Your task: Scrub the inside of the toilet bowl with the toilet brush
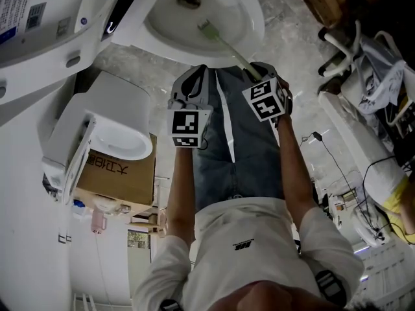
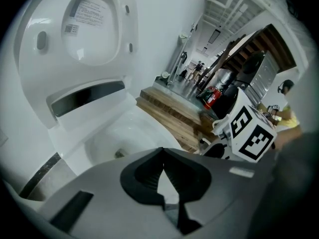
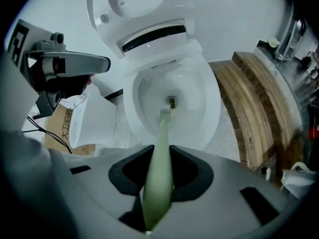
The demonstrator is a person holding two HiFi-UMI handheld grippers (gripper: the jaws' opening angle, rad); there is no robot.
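The white toilet bowl is open at the top of the head view. A pale green toilet brush reaches into it, its head low in the bowl just short of the drain hole. My right gripper is shut on the brush handle and is held over the bowl's near rim. My left gripper hangs beside it to the left, short of the bowl. Its jaws meet with nothing between them.
The toilet's lid and seat stand raised at the left. A second white toilet sits on a cardboard box at the left. A curved wooden platform borders the bowl's right side. Cables and white fixtures crowd the right.
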